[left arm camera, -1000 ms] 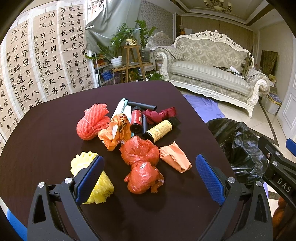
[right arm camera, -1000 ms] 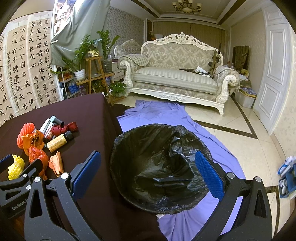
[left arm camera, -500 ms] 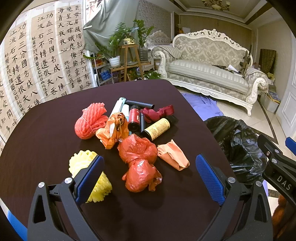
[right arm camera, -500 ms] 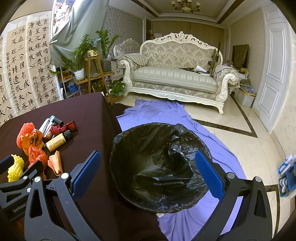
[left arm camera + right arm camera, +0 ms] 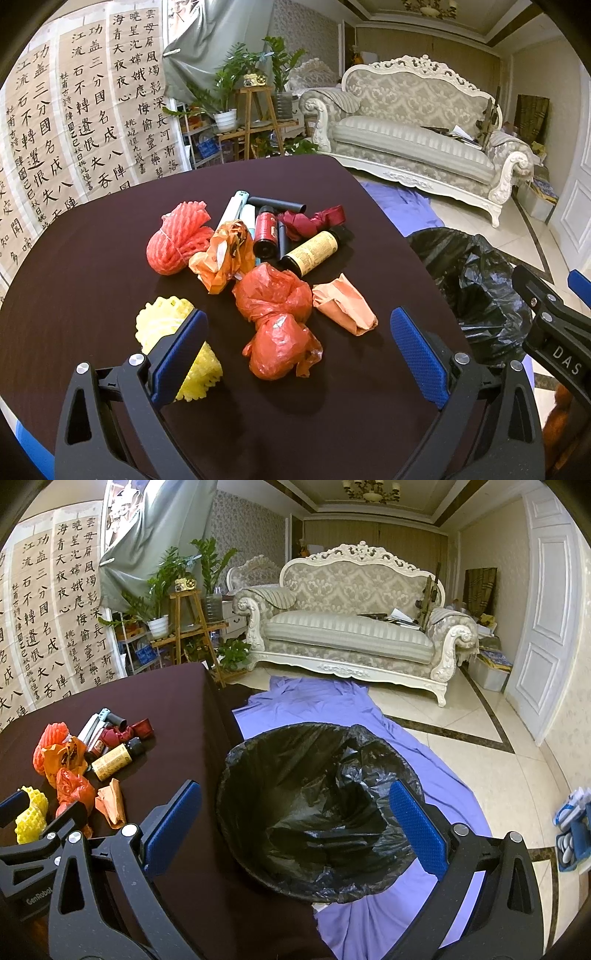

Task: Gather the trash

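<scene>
A heap of trash lies on the dark table (image 5: 92, 280): a red foam net (image 5: 177, 240), an orange bag (image 5: 225, 258), crumpled red plastic bags (image 5: 277, 317), a salmon paper wad (image 5: 345, 306), a yellow foam net (image 5: 173, 336), a yellow-labelled bottle (image 5: 314, 251), a red can (image 5: 266, 232) and dark tubes. My left gripper (image 5: 295, 350) hangs open just above the red bags, holding nothing. My right gripper (image 5: 295, 823) is open over the black-lined bin (image 5: 317, 805) beside the table, also empty.
A purple cloth (image 5: 332, 709) covers the floor under the bin. An ornate white sofa (image 5: 354, 627), a plant stand (image 5: 192, 627) and calligraphy sheets (image 5: 74, 122) line the far side. A white door (image 5: 546, 620) is at right.
The left gripper has crept slightly forward toward the trash heap. The right gripper has barely shifted over the bin. Both stay open.
</scene>
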The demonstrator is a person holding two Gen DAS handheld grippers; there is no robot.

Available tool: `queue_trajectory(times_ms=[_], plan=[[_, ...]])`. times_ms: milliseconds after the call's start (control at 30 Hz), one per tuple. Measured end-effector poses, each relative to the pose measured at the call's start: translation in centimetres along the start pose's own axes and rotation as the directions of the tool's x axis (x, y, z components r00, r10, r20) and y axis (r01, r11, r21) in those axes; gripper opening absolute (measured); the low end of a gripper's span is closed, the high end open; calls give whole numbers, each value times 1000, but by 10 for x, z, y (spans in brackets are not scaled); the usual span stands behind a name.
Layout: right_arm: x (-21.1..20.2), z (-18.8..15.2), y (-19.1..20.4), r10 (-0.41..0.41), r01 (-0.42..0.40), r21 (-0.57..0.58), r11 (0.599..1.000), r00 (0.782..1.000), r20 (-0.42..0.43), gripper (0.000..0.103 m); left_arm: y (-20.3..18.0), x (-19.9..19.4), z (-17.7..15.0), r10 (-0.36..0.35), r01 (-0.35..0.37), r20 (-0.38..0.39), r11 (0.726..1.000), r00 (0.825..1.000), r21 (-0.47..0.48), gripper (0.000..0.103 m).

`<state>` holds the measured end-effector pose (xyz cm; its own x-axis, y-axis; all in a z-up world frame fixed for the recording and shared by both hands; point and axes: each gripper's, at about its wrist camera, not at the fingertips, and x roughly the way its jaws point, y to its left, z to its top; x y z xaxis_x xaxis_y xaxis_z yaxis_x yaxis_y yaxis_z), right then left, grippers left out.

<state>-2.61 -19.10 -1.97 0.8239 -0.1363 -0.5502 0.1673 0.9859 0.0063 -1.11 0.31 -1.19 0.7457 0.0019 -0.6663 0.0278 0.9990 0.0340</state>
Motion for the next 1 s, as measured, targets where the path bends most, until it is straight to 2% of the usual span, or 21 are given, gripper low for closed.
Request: queue_trajectory(times_ms=[233, 333, 400, 433, 533, 567, 600, 867, 1000], plan=[[3, -13, 8, 28, -29, -25, 999, 999, -21, 99, 11, -8, -5, 19, -19, 3, 1000, 1000, -5, 96], [1, -7, 18, 50, -51, -40, 998, 998, -29, 99, 23, -12, -6, 34, -34, -3, 999, 999, -21, 92], [-1, -3, 24, 60, -62, -51, 997, 998, -30, 98, 33, -12, -7, 48, -49, -16, 998, 999, -37, 82], [-1, -3, 27, 65, -67, -58, 996, 997, -32, 97, 38, -10, -7, 56, -57, -33, 997, 998, -46, 73], [-3, -2, 35, 85, -88, -74, 993, 995, -42, 94, 49, -9, -10, 71, -74, -48, 995, 996, -66, 73], [-3, -1, 38, 90, -94, -80, 992, 995, -49, 85, 52, -10, -10, 82, -85, -48, 994, 996, -68, 73], [-3, -1, 40, 95, -100, -83, 991, 994, -56, 81, 54, -11, -11, 88, -91, -47, 993, 995, -72, 73], [-2, 1, 49, 116, -123, -95, 988, 990, -74, 81, 83, -2, -19, 58, -78, -138, 986, 989, -145, 73], [2, 0, 53, 127, -135, -97, 986, 988, -91, 81, 85, 1, -18, 50, -72, -150, 987, 987, -147, 73]])
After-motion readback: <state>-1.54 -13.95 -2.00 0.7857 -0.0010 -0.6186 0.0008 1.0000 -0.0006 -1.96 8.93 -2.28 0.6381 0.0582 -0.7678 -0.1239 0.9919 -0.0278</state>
